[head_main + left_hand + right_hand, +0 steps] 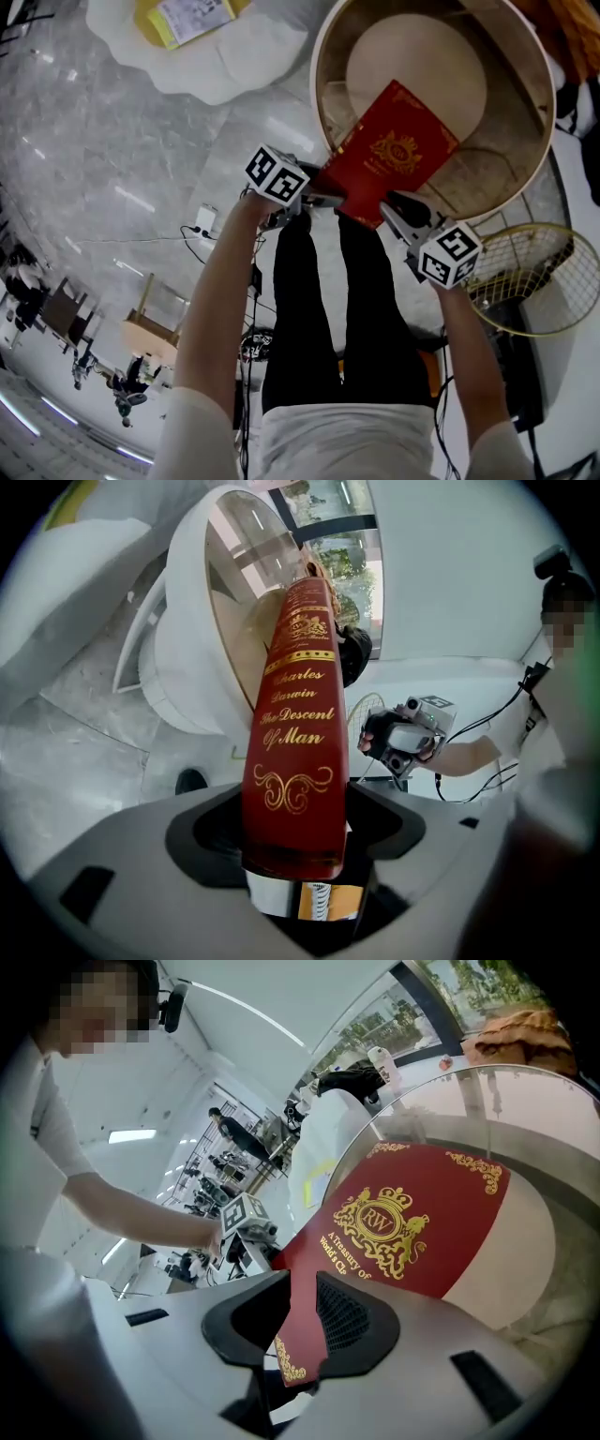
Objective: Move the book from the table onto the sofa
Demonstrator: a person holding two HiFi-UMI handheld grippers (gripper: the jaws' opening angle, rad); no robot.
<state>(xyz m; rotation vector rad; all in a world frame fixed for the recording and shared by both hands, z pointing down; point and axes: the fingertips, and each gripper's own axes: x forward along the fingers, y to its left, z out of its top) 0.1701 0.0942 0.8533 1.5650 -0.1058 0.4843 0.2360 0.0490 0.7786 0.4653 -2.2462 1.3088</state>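
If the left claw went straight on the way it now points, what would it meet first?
The red book, already gripped in the left claw; beyond it, probably the round table's white side, though depth is unclear.

One red hardcover book with gold lettering point(394, 150) is above one round, pale, rimmed table point(422, 56). Two grey grippers: left gripper point(317, 199), right gripper point(401, 214). Left of the table, one white cushioned sofa point(234, 66) and one yellow packet point(192, 17); right of it, one gold wire basket point(525, 272).
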